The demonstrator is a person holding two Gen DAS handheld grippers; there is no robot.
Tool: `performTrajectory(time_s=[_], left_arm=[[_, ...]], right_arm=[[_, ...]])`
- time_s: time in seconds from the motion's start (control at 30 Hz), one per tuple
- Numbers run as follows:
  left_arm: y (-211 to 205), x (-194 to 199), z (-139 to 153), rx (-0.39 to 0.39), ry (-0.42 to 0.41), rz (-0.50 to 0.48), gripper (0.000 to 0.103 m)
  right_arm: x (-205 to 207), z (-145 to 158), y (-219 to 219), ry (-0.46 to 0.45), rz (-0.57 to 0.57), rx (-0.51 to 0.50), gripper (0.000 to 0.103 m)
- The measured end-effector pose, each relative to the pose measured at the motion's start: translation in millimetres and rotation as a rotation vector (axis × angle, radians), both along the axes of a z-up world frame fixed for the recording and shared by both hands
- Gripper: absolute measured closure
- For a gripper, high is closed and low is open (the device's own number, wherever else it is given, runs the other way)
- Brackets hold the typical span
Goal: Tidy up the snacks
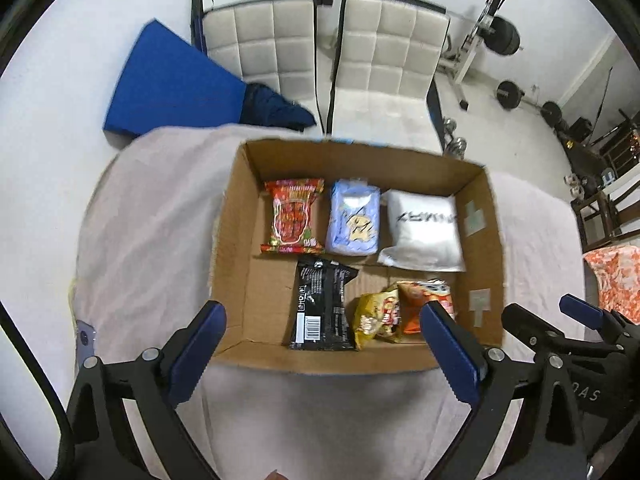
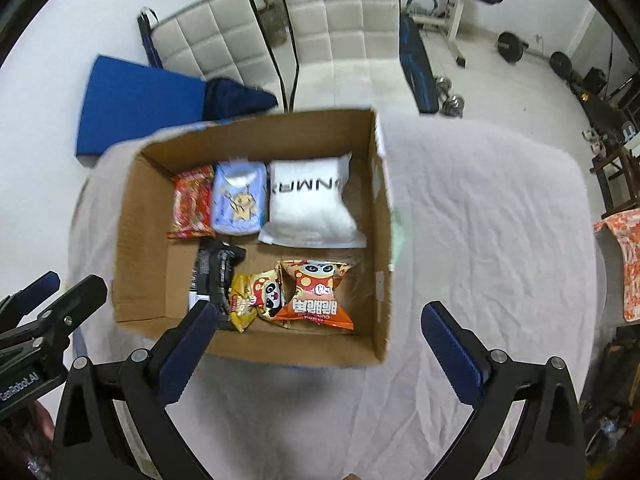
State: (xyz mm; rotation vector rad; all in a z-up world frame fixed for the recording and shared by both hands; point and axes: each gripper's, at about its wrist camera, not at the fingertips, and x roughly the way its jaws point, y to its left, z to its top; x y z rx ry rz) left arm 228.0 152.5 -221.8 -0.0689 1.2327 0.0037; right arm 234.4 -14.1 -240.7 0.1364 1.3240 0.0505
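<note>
Cardboard box (image 1: 240, 280) of snacks below both wide-open, empty grippers, left gripper (image 1: 326, 330), right gripper (image 2: 320, 330)

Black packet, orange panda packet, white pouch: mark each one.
black packet (image 1: 322, 304), left wrist view, middle of its back face
orange panda packet (image 2: 318, 294), right wrist view, centre of front
white pouch (image 2: 310, 204), right wrist view, centre below the lettering

Box (image 2: 380, 240) open on top; left front corner bare; snack packets (image 2: 316, 294) fill rest, maybe touching.
</note>
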Motion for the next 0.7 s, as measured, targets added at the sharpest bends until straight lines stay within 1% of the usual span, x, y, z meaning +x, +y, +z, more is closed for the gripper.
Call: performTrajectory(time_s=[0.1,0.23,0.37,0.47,0.57,0.7], left_arm=[[-5.7,-14.8,32.5,-0.015,-0.052,-0.006,0.004],[-14.4,-38.8,80.1,0.031,-0.148,-0.009,0.004],[-20.4,-63.5,120.4,0.051,-0.211,-0.017,0.004],[-23.7,-78.4,140.5,0.064,-0.234,-0.023,0.004],[-24.1,-93.5,162.3,0.063,-0.267,-0.022,0.004],[-25.5,-110.1,180.4,0.047,-0.300,-0.016,0.004]], right_arm=[[-21.1,39.0,-5.8,-0.054,-0.003,0.018,0.000],[-50.5,84.3,-12.5,-0.111,-0.009,0.007,0.000],[-76.5,124.5,-20.1,-0.165,-0.016,-0.018,0.000],[-94.9,154.4,-22.9,-0.198,-0.011,-0.038,0.000],[-110.3,172.8,-24.2,-0.215,-0.002,-0.050,0.000],[-127.6,194.3,-26.7,-0.235,-0.002,-0.047,0.000]])
